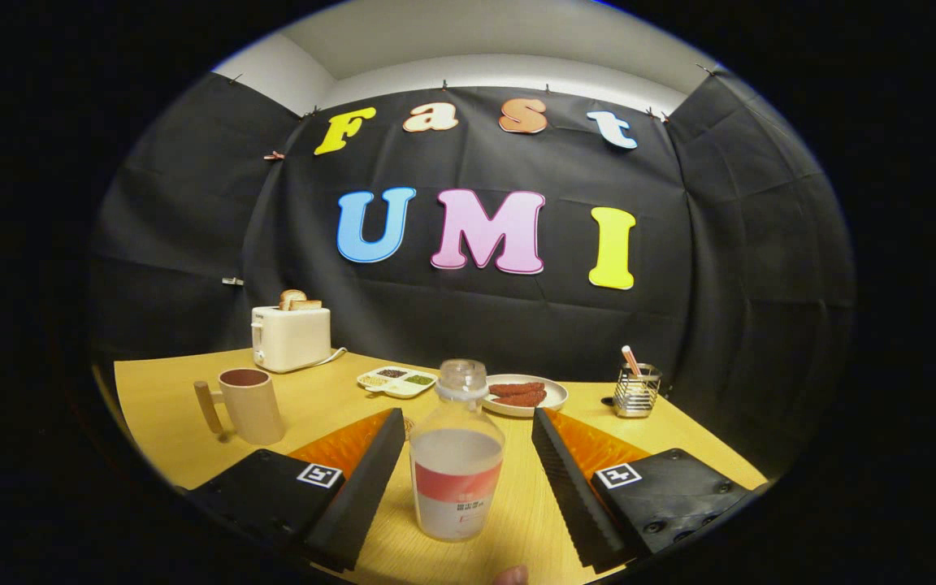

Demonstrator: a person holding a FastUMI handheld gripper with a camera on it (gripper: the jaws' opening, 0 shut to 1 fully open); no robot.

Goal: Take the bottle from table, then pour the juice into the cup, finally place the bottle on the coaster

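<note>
A clear plastic bottle with no cap stands upright on the wooden table. It is about half full of pale juice and wears a red and white label. My gripper is open, and the bottle stands between the two black fingers with a gap on each side. A beige cup with a wooden handle stands to the left, beyond the left finger. A thin brown rim, perhaps the coaster, peeks out beside the left fingertip; most of it is hidden.
A white toaster with toast stands at the back left. Beyond the bottle lie a small divided dish and a plate of sausages. A wire holder with a straw stands at the right. A person's fingertip shows under the bottle.
</note>
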